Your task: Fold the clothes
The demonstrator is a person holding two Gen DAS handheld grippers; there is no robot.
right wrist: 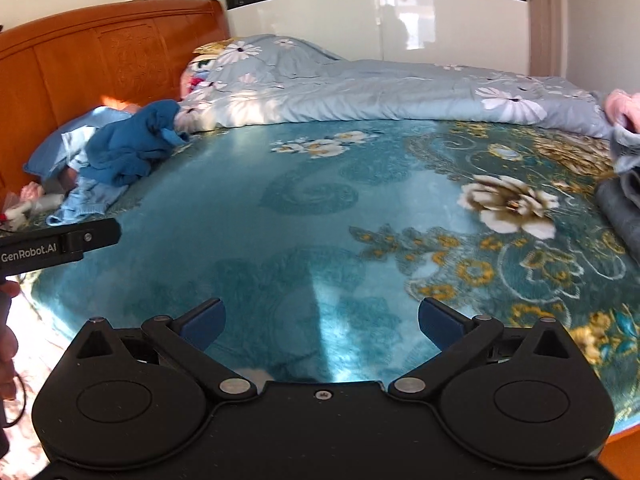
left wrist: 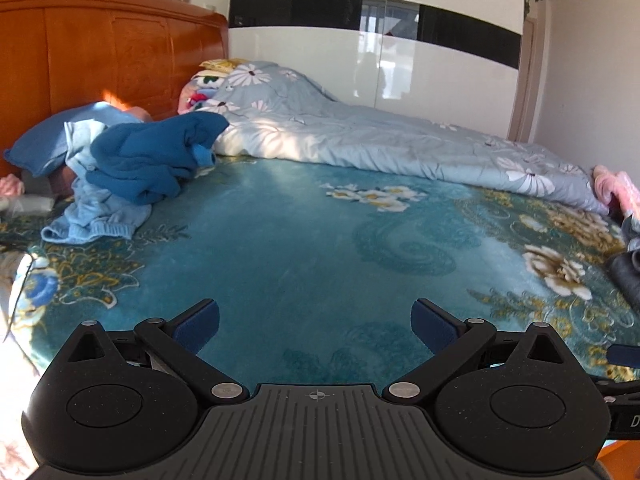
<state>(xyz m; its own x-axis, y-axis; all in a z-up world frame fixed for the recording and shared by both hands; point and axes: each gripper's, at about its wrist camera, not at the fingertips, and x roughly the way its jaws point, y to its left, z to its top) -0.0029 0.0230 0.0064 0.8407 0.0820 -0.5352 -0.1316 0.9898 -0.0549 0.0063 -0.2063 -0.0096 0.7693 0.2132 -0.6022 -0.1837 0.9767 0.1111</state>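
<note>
Awaiting a first grasp: unfolded clothes heaped at the bed's far left, both tools empty.

Dark blue garment (left wrist: pixel 156 156) tangled over light blue garment (left wrist: pixel 96 216) by the headboard (left wrist: pixel 100 52); grabbing both layers together is the likely fault. Left hand-held gripper (left wrist: pixel 316 322) and right hand-held gripper (right wrist: pixel 322 324) stand spread above the teal blanket (left wrist: pixel 300 248). Only the right view shows a person's hand at its left edge and the grey stack (right wrist: pixel 624 208) clearly.

two low wrist views over one bed (left wrist: pixel 304 240), toward the headboard (right wrist: pixel 100 64)
</note>
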